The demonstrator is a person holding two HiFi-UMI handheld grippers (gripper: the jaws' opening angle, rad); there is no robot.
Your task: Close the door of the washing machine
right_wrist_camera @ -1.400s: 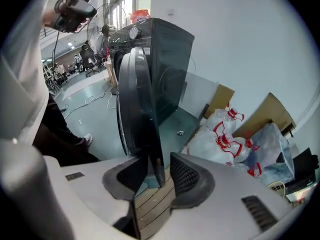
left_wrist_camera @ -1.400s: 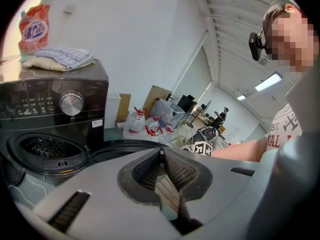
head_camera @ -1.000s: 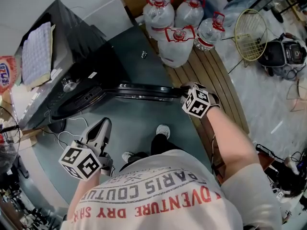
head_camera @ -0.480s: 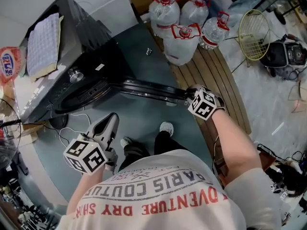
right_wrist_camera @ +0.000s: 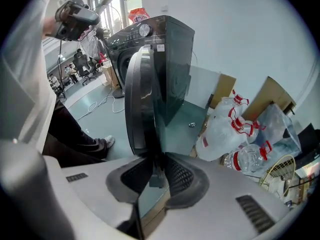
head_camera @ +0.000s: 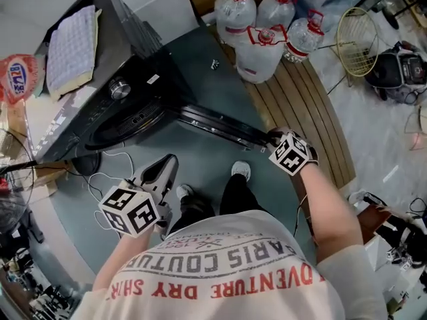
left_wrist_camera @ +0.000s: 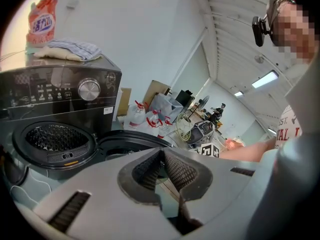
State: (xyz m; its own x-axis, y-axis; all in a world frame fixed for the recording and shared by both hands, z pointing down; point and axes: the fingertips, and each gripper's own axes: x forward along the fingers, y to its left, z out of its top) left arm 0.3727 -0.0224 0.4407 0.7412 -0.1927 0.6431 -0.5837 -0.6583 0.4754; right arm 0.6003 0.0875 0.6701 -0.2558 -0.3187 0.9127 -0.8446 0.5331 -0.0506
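Note:
The black front-loading washing machine (head_camera: 100, 65) stands at upper left with its drum opening (head_camera: 130, 122) uncovered. Its round door (head_camera: 220, 127) stands swung out, seen edge-on. My right gripper (head_camera: 272, 137) is shut on the door's outer edge; in the right gripper view the door (right_wrist_camera: 142, 99) rises straight up from between the pads of the right gripper (right_wrist_camera: 157, 161). My left gripper (head_camera: 163, 169) hangs low in front of the machine, shut and holding nothing. In the left gripper view the left gripper (left_wrist_camera: 162, 151) points toward the drum (left_wrist_camera: 52, 139).
Several water jugs (head_camera: 260, 35) stand on wooden slats (head_camera: 300, 105) behind the door. A folded cloth (head_camera: 70, 45) and a detergent bag (head_camera: 19, 77) lie on the machine. White cables (head_camera: 100, 172) trail on the floor. The person's feet (head_camera: 240, 172) are below the door.
The right gripper, still clamped on the door's edge, has shifted down and right in the head view, and the door has swung with it. The left gripper has drifted slightly right.

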